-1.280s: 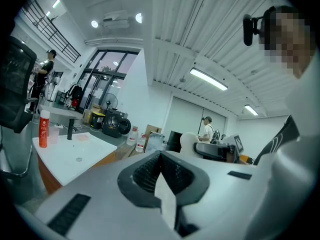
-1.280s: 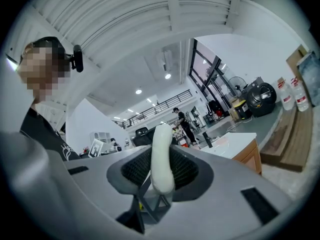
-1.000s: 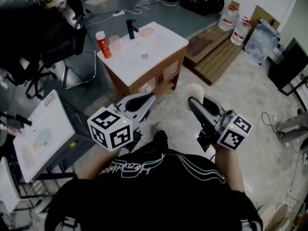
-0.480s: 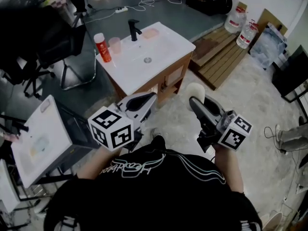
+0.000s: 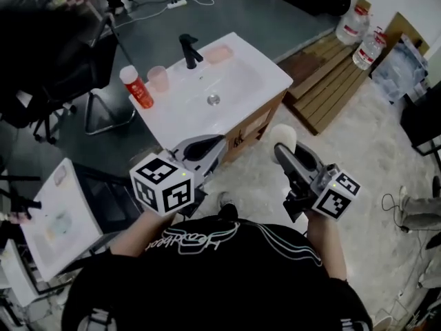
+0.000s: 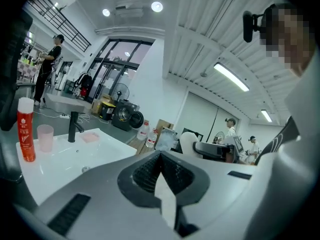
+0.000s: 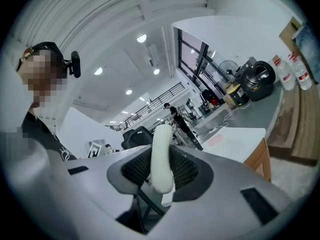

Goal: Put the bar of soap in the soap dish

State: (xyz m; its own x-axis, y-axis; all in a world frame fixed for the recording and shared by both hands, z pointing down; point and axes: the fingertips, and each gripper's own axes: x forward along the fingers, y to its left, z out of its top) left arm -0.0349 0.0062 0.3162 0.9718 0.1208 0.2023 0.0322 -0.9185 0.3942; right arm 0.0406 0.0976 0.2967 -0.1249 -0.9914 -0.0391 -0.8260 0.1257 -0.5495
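Note:
A white bar of soap (image 5: 283,136) stands on edge between the pads of my right gripper (image 5: 280,146), which is shut on it; in the right gripper view the soap (image 7: 161,156) rises above the jaws. The pink soap dish (image 5: 218,53) lies on the white sink top (image 5: 180,111) beside the black faucet (image 5: 187,49), well ahead of both grippers. It also shows as a pink patch in the left gripper view (image 6: 91,137) and the right gripper view (image 7: 216,140). My left gripper (image 5: 218,143) hovers at the sink's near edge, its jaws (image 6: 161,157) shut on nothing.
A red bottle (image 5: 136,87) and a pink cup (image 5: 158,78) stand at the sink's left end. The sink sits on a wooden cabinet (image 5: 256,123). A black chair (image 5: 48,67) stands left, wooden pallets (image 5: 331,81) and water bottles (image 5: 354,24) right. Another white basin (image 5: 56,216) is at lower left.
Both grippers have moved forward toward the sink, which now lies closer and lower in the head view. The soap stays gripped in the right gripper.

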